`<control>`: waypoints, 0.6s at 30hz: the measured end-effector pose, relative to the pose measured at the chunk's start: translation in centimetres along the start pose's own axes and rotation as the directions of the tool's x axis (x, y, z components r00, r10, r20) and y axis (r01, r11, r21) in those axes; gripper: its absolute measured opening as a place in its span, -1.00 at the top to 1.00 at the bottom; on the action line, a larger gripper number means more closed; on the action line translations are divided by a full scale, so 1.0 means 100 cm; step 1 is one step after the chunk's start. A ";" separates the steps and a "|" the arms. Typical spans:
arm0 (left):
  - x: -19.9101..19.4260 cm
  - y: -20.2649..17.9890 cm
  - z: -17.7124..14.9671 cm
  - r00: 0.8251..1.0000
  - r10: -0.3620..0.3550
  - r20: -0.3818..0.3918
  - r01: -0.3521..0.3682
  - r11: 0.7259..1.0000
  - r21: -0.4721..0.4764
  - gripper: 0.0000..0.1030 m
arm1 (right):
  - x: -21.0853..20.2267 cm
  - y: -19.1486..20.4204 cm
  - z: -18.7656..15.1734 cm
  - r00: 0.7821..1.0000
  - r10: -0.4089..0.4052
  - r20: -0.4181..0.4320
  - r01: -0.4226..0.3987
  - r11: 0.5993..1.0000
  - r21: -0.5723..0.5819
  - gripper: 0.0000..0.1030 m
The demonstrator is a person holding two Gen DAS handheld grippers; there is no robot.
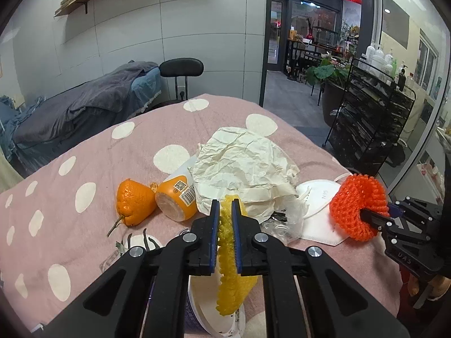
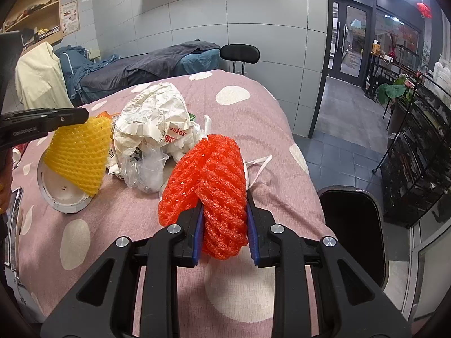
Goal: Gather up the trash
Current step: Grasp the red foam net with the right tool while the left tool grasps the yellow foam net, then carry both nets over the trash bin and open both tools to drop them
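Nearest to the left camera, the left claw [image 1: 225,211] is clenched on a yellow foam fruit net [image 1: 232,267], its blue pads pinching the mesh flat so that the net hangs clear of the pink cloth with white dots [image 1: 93,152] that covers the table. Directly below the hanging net lies a round white lid with a grey rim [image 2: 63,194], flat on the cloth. Over to the right, the right claw [image 2: 224,225] grips a rolled-up orange-red foam fruit net [image 2: 210,186], bunched thickly between its pads and held up off the table near its right edge. Between the two nets sits a big crumpled sheet of white paper [image 1: 242,166] with a clear plastic bag [image 1: 282,225] spilling out beneath it, and a white N95 face mask [image 1: 318,205] lies just beside them on the cloth. Further left rest a knobbly orange citrus fruit with a stalk [image 1: 134,205] and, touching it, an orange bottle lying on its side with a barcode label [image 1: 176,197]. Down on the floor by the table's right side stands a black bin [image 2: 352,225], its mouth open.
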State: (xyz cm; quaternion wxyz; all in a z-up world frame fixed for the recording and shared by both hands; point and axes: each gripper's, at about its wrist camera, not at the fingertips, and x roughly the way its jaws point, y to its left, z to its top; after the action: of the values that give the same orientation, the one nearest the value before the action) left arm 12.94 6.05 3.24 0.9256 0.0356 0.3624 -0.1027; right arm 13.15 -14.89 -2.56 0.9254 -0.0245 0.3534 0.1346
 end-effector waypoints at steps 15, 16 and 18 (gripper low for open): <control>-0.010 -0.067 0.001 0.985 -0.152 0.076 0.154 0.988 -0.014 0.82 | -0.035 -0.045 -0.009 0.995 -0.062 0.073 0.055 0.994 0.090 0.49; -0.009 -0.075 0.002 0.983 -0.168 0.078 0.169 0.986 -0.009 0.82 | -0.039 -0.052 -0.010 0.994 -0.076 0.078 0.068 0.992 0.103 0.49; -0.008 -0.086 0.005 0.977 -0.194 0.084 0.195 0.981 0.000 0.82 | -0.046 -0.068 -0.012 0.991 -0.106 0.085 0.094 0.987 0.130 0.49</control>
State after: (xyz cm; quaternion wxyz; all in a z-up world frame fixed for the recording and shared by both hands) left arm 10.86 -2.27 4.21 0.9257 -0.0080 0.3254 -0.1927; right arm 10.92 -22.69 -0.73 0.9460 0.0221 0.3166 0.0666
